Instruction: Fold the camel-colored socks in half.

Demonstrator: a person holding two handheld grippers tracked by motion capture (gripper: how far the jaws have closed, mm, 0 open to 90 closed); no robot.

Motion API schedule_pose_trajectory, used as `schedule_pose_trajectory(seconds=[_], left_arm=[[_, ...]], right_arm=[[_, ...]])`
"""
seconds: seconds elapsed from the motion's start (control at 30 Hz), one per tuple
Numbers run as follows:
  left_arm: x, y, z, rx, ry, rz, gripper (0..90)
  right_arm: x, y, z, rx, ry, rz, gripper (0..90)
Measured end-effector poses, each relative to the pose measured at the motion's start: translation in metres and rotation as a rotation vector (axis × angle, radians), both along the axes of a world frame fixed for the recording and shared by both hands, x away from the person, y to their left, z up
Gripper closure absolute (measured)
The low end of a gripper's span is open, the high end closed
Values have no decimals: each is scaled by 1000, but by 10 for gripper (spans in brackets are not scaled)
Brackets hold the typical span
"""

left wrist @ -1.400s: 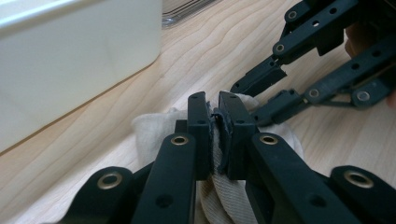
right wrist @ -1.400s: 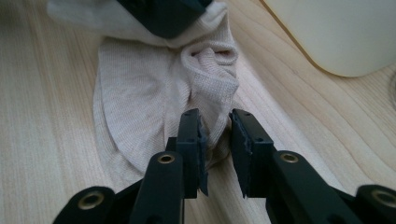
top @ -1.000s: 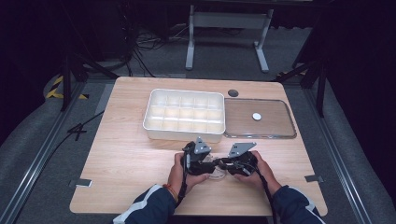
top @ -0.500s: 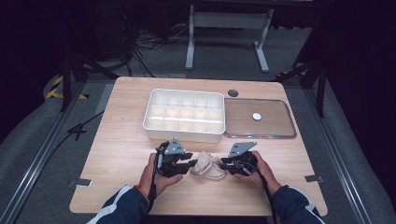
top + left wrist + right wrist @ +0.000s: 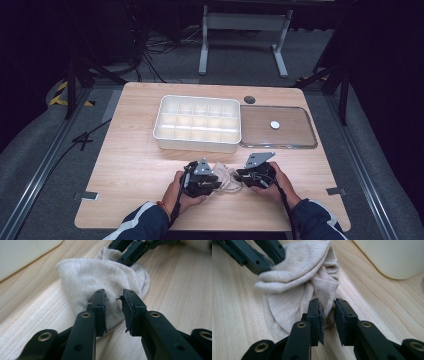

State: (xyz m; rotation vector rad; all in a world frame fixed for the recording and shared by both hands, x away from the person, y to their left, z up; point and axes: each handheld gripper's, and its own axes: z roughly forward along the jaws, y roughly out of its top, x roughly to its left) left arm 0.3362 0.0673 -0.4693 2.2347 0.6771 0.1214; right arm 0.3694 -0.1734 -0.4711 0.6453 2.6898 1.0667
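So both tongs are pinching the beige sock (image 5: 227,178) near the front edge of the surface (image 5: 130,165): left tongs (image 5: 113,296) just closed on a fold, right tongs (image 5: 327,305) clenched on the bunched end. Grab deep; that soft ribbed knit slips.

High cam looks down on table (image 5: 125,200); both gripper cams close, facing, share sock (image 5: 105,277).
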Motion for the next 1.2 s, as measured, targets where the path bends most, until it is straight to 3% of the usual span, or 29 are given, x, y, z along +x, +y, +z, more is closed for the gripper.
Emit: schedule_pose_trajectory(seconds=[0.2, 0.27, 0.37, 0.53, 0.67, 0.87, 0.93, 1.03, 1.2], left_arm=[[-1, -1, -5, -6, -15, 8, 741], [-2, -1, -4, 9, -28, 4, 740], [-3, -2, -4, 20, -36, 4, 733], [-3, 2, 1, 1, -40, 11, 629], [-4, 16, 13, -33, -57, 60, 552], [1, 34, 10, -26, -26, 151, 494], [4, 37, 3, -38, 5, 157, 490], [7, 35, -7, -6, 36, 157, 454], [6, 31, -9, -3, 22, 157, 427]], right_arm=[[1, 1, 1, -11, 2, -17, 708], [-1, 1, 5, -26, -18, -25, 714], [-5, 0, 15, 23, -53, -19, 760], [-16, 10, 25, 63, -100, 15, 795], [-21, 16, 25, 73, -109, 36, 798], [-22, 21, 19, 28, -102, 52, 793], [-21, 22, 15, 14, -91, 61, 793], [-21, 24, 9, -11, -81, 62, 792], [-21, 25, 2, -36, -86, 64, 805]])
